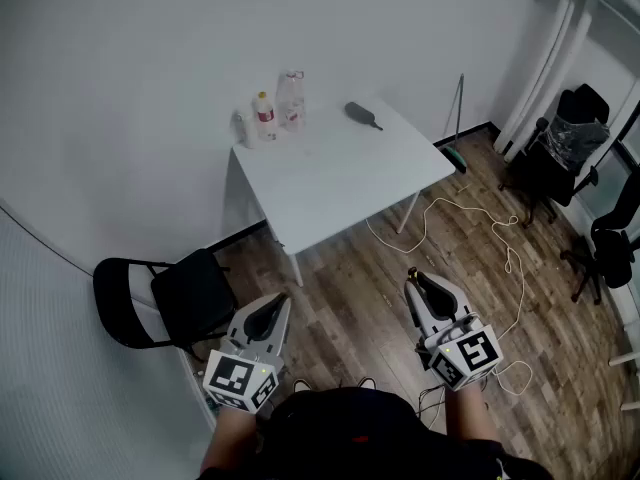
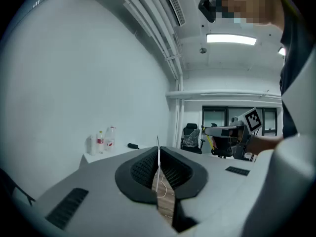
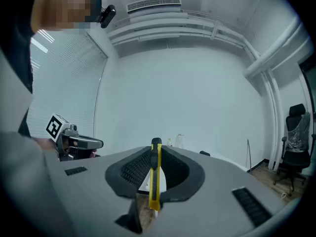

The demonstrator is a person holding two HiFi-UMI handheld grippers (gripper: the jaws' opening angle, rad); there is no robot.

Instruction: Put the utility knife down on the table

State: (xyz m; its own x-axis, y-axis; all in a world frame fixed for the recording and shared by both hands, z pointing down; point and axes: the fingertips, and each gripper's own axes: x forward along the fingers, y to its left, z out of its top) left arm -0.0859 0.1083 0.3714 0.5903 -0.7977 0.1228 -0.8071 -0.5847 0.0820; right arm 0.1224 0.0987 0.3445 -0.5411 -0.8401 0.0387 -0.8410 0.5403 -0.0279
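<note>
- Right gripper view: right gripper (image 3: pixel 154 157) clamps yellow utility knife (image 3: pixel 155 179) edge-on.
- Left gripper (image 2: pixel 159 162) clenched, empty.
- White table (image 1: pixel 340 178) at 12 o'clock, well apart; early release risks drop onto floor (image 1: pixel 350 298).

The utility knife (image 3: pixel 155 177) is yellow and black, the table (image 1: pixel 340 180) white.

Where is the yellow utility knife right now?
The knife is clamped in the right gripper, low right in the head view, short of the white table.
</note>
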